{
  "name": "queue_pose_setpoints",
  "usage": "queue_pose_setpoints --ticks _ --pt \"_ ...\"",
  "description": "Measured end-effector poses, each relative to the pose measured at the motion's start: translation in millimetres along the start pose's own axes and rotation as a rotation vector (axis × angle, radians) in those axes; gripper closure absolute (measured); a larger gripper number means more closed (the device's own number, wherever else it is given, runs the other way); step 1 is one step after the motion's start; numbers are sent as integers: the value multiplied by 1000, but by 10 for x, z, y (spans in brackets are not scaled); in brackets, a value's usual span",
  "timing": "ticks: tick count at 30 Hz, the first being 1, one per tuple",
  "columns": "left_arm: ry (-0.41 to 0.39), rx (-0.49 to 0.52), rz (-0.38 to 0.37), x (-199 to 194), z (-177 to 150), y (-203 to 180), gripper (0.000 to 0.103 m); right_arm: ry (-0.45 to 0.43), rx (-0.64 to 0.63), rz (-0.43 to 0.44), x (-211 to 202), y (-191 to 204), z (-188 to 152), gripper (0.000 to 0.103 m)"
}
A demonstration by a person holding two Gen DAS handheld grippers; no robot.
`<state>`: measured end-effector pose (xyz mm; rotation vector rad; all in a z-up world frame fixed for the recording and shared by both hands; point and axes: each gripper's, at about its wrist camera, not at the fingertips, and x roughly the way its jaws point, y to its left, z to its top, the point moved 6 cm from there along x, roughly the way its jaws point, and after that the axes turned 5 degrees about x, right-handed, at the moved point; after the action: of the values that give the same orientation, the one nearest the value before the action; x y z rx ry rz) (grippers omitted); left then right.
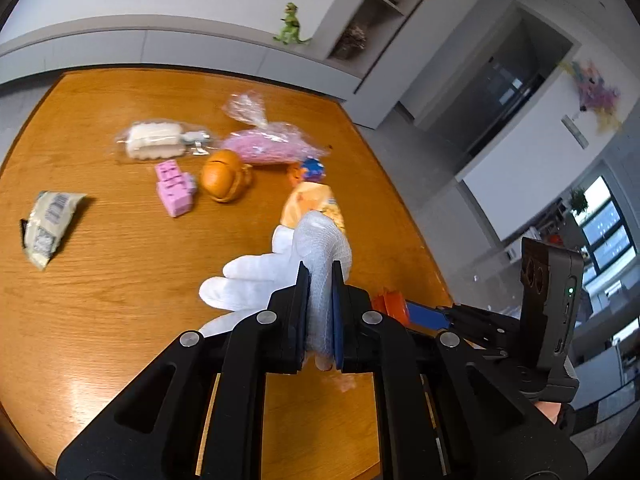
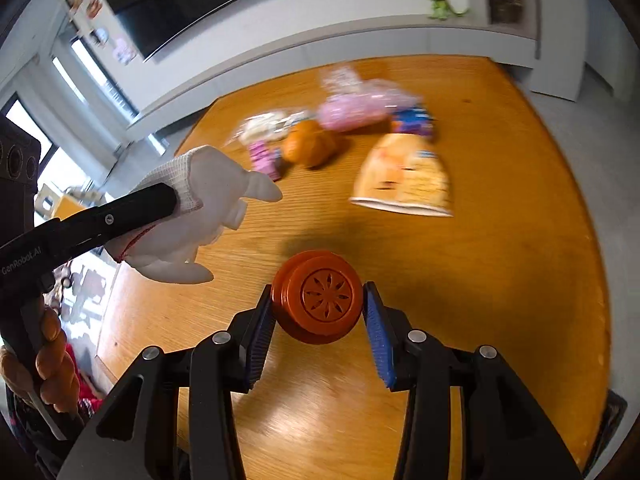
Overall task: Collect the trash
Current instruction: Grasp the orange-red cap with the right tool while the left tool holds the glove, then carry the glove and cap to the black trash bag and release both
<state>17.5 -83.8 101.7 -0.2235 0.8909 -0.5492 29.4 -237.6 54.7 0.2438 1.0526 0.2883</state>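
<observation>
Two tools hang over the tabletop (image 1: 120, 280), each gripped by a person. Clenched in the left tool (image 1: 321, 280) is a white glove (image 1: 280, 268), pinched at the cuff so its fingers dangle above the wood. Over on the right, the right tool (image 2: 318, 302) grips an orange round lid (image 2: 320, 296) between its blue pads, held clear of the surface.

Beyond them the orange-brown wooden tabletop carries the rest of the litter: an orange snack bag (image 2: 404, 176), a pink bag (image 1: 264, 144), a brown bun-shaped thing (image 1: 224, 176), a pink block (image 1: 174, 188), a clear packet with something white inside (image 1: 160, 140) and a crumpled pale wrapper (image 1: 48, 224) lying well apart near the far-left edge.

Behind runs a grey low cabinet with a green toy dinosaur (image 1: 290, 26) standing on it, and windows at the side.

Much of the right wrist view is smeared, so the printing on the bags cannot be read, and the snack bag is partly hidden behind the glove in the left view.
</observation>
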Motion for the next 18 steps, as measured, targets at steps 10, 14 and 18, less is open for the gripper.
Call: queue_pose_setpoints --ticks 10,14,18 --pt "132 257 -127 878 -186 -1581 94 -109 207 -189 -886 -1497 -518 58" --pt "185 360 -161 1184 -351 -2162 94 -142 302 -245 -1192 -2022 -820 58" --pt "248 473 -193 1508 -607 -2812 94 -171 412 -303 -1522 -2501 -1207 58"
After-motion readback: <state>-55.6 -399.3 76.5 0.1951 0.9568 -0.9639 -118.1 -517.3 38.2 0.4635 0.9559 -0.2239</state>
